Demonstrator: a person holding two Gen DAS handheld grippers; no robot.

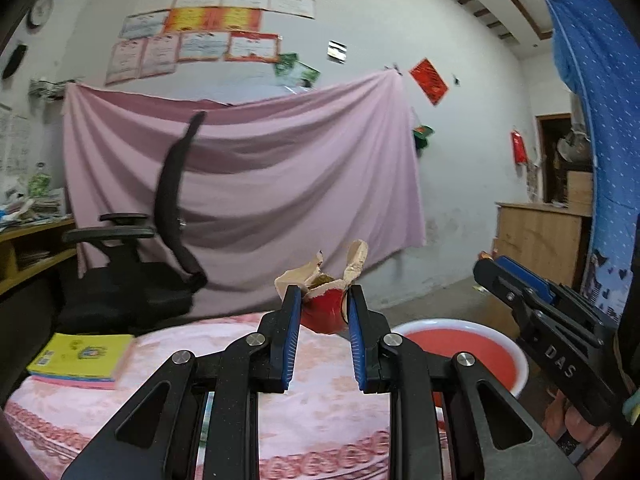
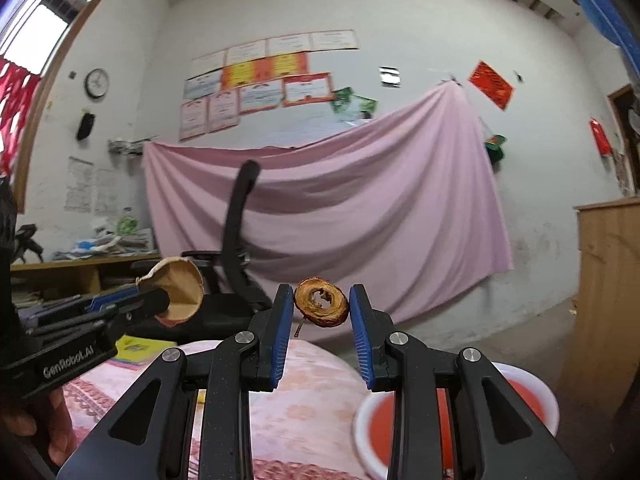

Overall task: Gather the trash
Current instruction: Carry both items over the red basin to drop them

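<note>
Left tongs (image 1: 324, 306) are closed on a crushed red paper cup (image 1: 322, 314), the blue pads pressing its sides just short of the tips; the cup's torn tan rim flares up above them. From the right wrist view the same cup (image 2: 180, 290) shows its tan inside, pinched at the end of the left tongs (image 2: 154, 300) on the left of the frame. Right tongs (image 2: 320, 306) are closed on a dried brown ring of fruit peel (image 2: 321, 301), held between the pads near the tips, with a thin stalk hanging below it. Both pairs stand narrowly apart, only as wide as what they hold.

Below the tongs lies a pink flowered cloth (image 1: 312, 408) over a rounded surface, with a stack of yellow books (image 1: 82, 354) near its left edge. To the right, lower down, sits a red basin (image 1: 460, 350) with a white rim. Beyond the cloth stands a black office chair (image 1: 160, 256), and left of it a desk (image 1: 36, 240) piled with papers. A pink sheet (image 1: 260, 176) hangs on the far wall under rows of certificates (image 1: 200, 28).

Both tongs point roughly level toward that wall, side by side. The right tongs (image 1: 540, 312) appear at the right edge of the left view, with the holder's fingers (image 1: 576, 420) beneath them.
</note>
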